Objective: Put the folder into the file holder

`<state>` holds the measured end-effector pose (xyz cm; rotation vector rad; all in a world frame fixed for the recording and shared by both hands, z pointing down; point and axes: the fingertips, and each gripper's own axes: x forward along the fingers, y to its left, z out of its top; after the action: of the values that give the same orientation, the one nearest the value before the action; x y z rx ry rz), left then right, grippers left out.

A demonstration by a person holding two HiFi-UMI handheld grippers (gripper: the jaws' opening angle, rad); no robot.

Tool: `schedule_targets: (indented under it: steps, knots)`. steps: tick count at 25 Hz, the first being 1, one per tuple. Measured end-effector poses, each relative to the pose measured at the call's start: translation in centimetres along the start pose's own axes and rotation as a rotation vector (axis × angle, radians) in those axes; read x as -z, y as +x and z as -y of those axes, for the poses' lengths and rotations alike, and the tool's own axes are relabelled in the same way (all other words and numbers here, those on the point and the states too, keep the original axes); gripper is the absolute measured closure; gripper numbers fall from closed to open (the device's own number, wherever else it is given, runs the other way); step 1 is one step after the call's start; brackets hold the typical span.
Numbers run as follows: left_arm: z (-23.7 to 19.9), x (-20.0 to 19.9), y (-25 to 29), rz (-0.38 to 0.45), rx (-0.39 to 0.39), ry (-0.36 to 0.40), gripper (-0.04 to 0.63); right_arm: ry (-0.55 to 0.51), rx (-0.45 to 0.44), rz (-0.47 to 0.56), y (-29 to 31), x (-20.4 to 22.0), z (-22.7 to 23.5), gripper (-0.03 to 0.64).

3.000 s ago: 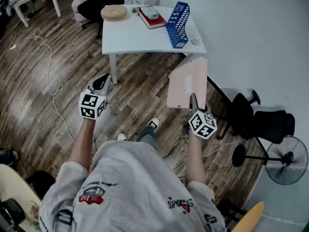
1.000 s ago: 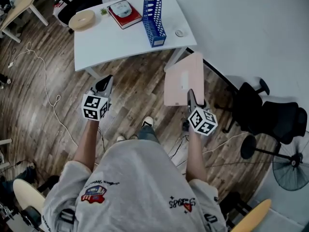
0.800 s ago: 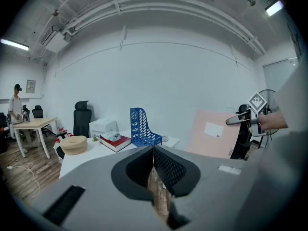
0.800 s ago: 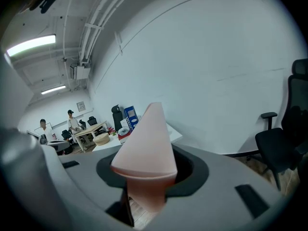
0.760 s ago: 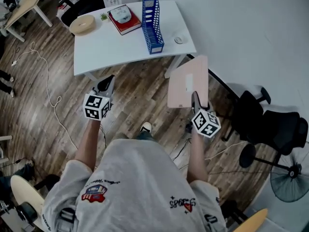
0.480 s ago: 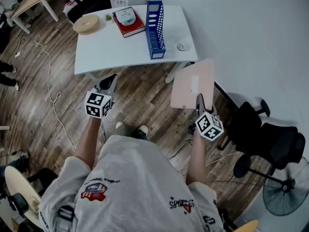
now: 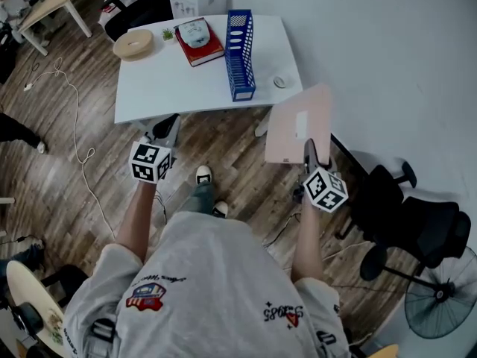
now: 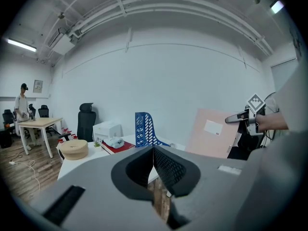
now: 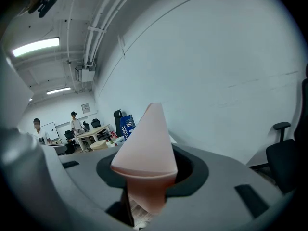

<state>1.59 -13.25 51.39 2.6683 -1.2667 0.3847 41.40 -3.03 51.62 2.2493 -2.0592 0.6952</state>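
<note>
Progress: I've got the folder (image 7: 298, 125) lifted clear, carried in my right gripper (image 7: 308, 149). It isn't at the file holder (image 7: 240, 54) yet, so the final approach and the slotting are left.
Right tool: jaws pinching the folder's lower edge, with the sheet standing upright above them.
Left tool: left gripper (image 7: 167, 125) has its jaws pressed together, nothing in them.
Folder's place: in the air off the table's (image 7: 171, 80) near right corner, well apart from the holder.
Edges: that table corner sits just beside the folder. A red book (image 7: 210, 51) lies close on the holder's left.
Room: open floor (image 7: 223, 136) ahead, a white wall (image 7: 387, 51) along my right, and a chair (image 7: 417, 215) behind my right arm.
</note>
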Motion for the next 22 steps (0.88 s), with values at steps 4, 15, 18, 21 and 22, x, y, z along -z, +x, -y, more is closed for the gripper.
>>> schedule_targets:
  steps: [4, 15, 18, 21, 22]
  knots:
    - [-1.4, -0.1, 0.3, 0.013, -0.01, -0.015, 0.589, -0.014, -0.001, 0.0, 0.9, -0.5, -0.8, 0.448]
    - [-3.7, -1.7, 1.3, 0.041, -0.006, -0.023, 0.589, -0.071, -0.002, 0.054, 2.9, -5.2, -2.8, 0.451]
    - [-4.3, -1.7, 0.8, 0.044, -0.016, -0.026, 0.589, -0.084, -0.005, 0.07, 3.3, -6.6, -3.4, 0.451]
    - [-5.3, -1.3, -0.2, 0.043, -0.034, -0.032, 0.589, -0.113, -0.02, 0.108, 3.8, -8.8, -4.6, 0.451]
    - [-5.6, -1.1, -0.5, 0.042, -0.042, -0.035, 0.589, -0.122, -0.028, 0.124, 3.9, -9.6, -5.1, 0.452]
